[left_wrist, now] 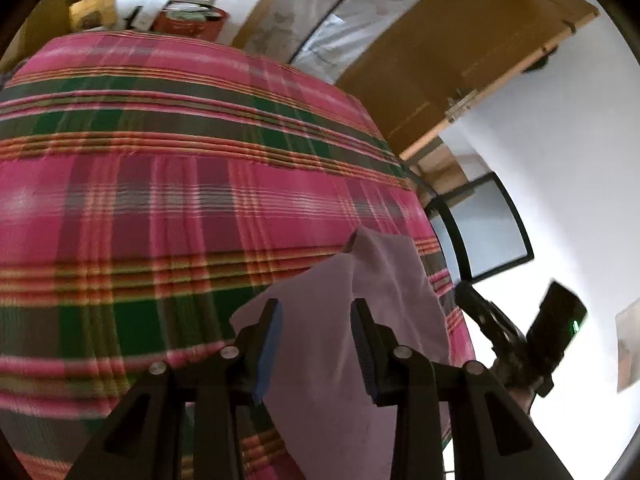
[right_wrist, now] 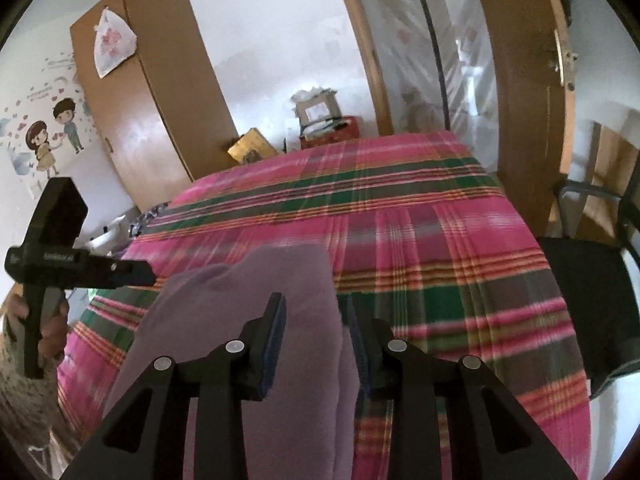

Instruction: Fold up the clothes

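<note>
Soft matt lilac cloth garment [right_wrist: 256, 320]; woven plaid cotton-like bedspread [left_wrist: 160, 200]; glossy wood-veneer wardrobe [right_wrist: 160, 100]; matt black plastic fingers [left_wrist: 272, 332] with blue pads.

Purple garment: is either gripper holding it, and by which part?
The purple garment lies between the fingers of both the left gripper and right gripper; whether either grips it cannot be told.

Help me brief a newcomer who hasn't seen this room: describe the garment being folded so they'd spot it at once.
Find the bed with the pink, green and orange plaid cover. At its near edge a lilac garment hangs bunched between the left tongs and the right tongs. It is the only plain, unpatterned cloth there, pale purple against the busy checks.
</note>
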A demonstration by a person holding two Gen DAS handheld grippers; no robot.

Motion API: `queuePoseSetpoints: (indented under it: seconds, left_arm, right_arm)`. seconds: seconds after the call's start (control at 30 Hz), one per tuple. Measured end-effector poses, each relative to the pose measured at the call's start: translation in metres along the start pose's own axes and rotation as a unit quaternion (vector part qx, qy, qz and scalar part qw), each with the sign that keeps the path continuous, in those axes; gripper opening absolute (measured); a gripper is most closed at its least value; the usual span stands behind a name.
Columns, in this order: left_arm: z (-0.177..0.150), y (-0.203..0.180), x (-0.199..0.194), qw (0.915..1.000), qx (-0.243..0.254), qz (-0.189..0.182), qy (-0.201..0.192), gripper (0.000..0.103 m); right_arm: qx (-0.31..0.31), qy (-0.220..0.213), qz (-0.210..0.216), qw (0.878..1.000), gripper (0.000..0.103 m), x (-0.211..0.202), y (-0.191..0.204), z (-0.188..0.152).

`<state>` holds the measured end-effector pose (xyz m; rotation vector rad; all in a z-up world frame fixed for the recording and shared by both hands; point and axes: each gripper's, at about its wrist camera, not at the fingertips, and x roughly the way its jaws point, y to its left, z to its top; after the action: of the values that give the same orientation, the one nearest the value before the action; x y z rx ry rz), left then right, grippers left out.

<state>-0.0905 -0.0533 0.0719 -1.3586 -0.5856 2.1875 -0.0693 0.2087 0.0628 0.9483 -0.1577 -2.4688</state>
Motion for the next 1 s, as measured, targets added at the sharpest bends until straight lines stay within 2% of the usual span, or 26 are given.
queuePoseSetpoints:
  seconds: [0.07,0.17,0.37,0.53,0.77,1.0]
  left_arm:
    - [0.006,0.002,0.008,0.9998,0.003,-0.013,0.013,0.037]
    - [0.013,0.005,0.018,0.9994,0.013,-0.011,0.030,0.037]
    - [0.026,0.016,0.022,0.9994,0.012,-0.020,0.026,0.038]
    - [0.029,0.026,0.031,0.9959,0.012,-0.066,0.060,0.041]
    - [0.028,0.030,0.033,0.9930,0.020,-0.092,0.071,0.041]
    - [0.028,0.041,0.031,0.9958,0.012,-0.064,0.064,0.040]
  right_arm:
    - [0.000,0.014,0.004,1.000,0.033,0.015,-0.004,0.008]
    - [0.004,0.036,0.020,0.999,0.033,0.035,-0.010,0.013]
    - [0.014,0.067,0.060,0.996,0.033,0.063,-0.018,0.018]
    - [0.036,0.068,0.098,0.992,0.033,0.071,-0.022,0.019]
    - [0.037,0.075,0.119,0.989,0.036,0.076,-0.019,0.018]
    - [0.046,0.072,0.125,0.988,0.036,0.078,-0.022,0.018]
